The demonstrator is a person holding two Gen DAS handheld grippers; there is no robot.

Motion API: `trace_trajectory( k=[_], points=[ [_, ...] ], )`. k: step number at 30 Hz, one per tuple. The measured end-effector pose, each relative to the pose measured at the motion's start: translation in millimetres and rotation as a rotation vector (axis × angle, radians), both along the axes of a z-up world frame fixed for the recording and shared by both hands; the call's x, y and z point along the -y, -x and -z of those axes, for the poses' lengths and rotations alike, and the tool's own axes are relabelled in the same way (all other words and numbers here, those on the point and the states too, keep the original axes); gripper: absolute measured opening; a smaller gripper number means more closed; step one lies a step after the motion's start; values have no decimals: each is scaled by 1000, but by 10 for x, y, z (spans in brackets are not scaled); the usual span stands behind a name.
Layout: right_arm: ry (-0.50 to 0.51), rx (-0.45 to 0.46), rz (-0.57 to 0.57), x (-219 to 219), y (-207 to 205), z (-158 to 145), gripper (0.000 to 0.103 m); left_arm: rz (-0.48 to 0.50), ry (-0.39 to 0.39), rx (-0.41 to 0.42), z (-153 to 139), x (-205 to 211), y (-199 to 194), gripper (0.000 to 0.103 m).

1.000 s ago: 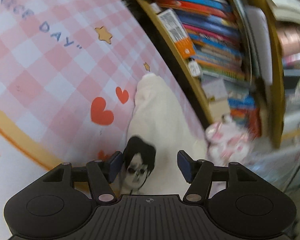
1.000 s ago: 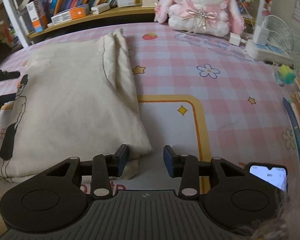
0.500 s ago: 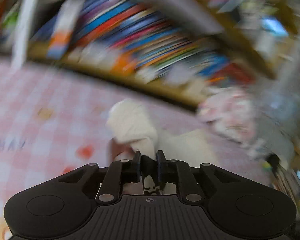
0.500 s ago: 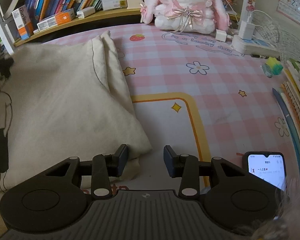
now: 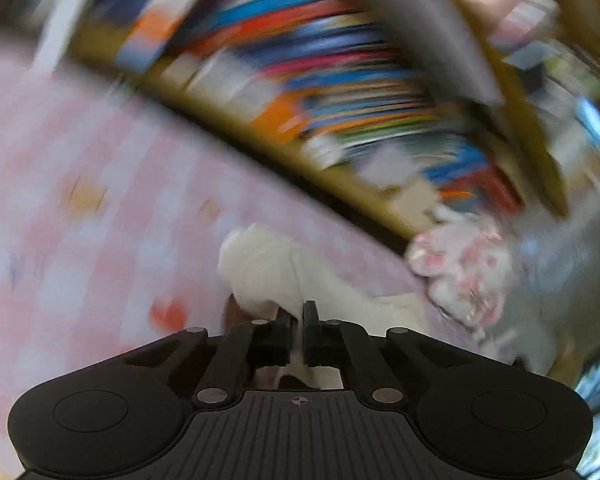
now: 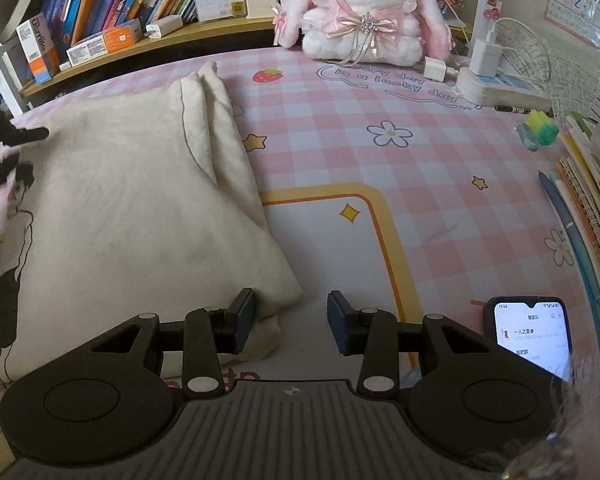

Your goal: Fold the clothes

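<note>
A cream shirt [image 6: 132, 208] with a black printed figure along its left edge lies partly folded on the pink checked tablecloth [image 6: 420, 168]. My right gripper [image 6: 291, 322] stands open at the shirt's near right corner, its left finger against the cloth. In the blurred left wrist view, my left gripper [image 5: 297, 334] is shut on a pinch of the cream shirt [image 5: 268, 276], which bunches up just beyond the fingertips. The left gripper's dark tips show at the far left edge of the right wrist view, at the shirt's left side.
A white and pink plush rabbit [image 6: 364, 12] sits at the table's back. A bookshelf [image 6: 120, 12] runs behind the shirt. A power strip with chargers [image 6: 496, 80], a small green toy [image 6: 538, 134], stacked notebooks [image 6: 592, 184] and a lit phone [image 6: 532, 336] line the right side.
My left gripper went from open over the printed edge to shut on the shirt, and its view now swings fast and blurs. The right gripper stayed open and edged forward.
</note>
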State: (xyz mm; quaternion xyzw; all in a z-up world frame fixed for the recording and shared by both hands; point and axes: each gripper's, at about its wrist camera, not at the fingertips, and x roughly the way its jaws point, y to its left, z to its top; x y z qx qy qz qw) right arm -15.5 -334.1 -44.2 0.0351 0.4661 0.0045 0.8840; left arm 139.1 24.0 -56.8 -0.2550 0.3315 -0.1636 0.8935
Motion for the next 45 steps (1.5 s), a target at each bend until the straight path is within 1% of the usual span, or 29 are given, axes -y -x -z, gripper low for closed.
trace_trajectory(
  k=[3,5,6,7,8,10,11,15,20,24,28,30,31,32,35,36,37,38,45],
  points=[
    [-2,-2,-3,6,-5,0,36,-62,-40,13,-61,-46,-75,4],
    [-11,-4,-11,15,-10,6,36,-113,-22,-108,77,-151,-210,5],
    [-15,-5,-16,14,-11,8,36,-128,-12,-147,128,-199,-228,6],
    [-19,-6,-21,13,-11,9,37,-143,-1,-184,177,-246,-242,12],
    [-19,-6,-27,14,-12,11,37,-146,-2,-185,169,-262,-193,16],
    [-24,-7,-38,26,-13,17,37,-151,-4,-183,143,-289,-84,33],
    [-26,-7,-46,34,-15,20,37,-153,-6,-181,131,-303,-30,36],
    [-29,-7,-89,59,-32,27,38,-134,-8,-204,119,-259,285,42],
    [-41,-9,-149,100,-55,30,38,-96,-18,-248,122,-65,755,43],
    [-62,-13,-197,154,-77,30,39,-111,-29,-270,134,81,1058,44],
    [-104,-18,-234,242,-91,32,40,-144,-14,-280,144,204,1264,44],
    [-116,-20,-247,283,-109,35,47,-160,-9,-280,148,273,1338,44],
    [-122,-20,-250,312,-121,37,52,-167,-5,-281,150,311,1374,44],
    [-128,-20,-253,343,-134,38,54,-171,1,-280,156,341,1404,43],
    [-174,-20,-263,436,-162,48,56,-196,17,-284,174,437,1499,40],
    [-180,-19,-271,451,-166,51,56,-208,24,-289,185,456,1523,31],
    [-183,-18,-280,461,-169,52,56,-220,31,-294,195,476,1547,10],
    [-187,-18,-289,466,-170,53,56,-233,37,-298,205,495,1572,6],
    [-220,-14,-354,477,-156,48,55,-275,-69,-283,85,483,1568,5]
  ],
)
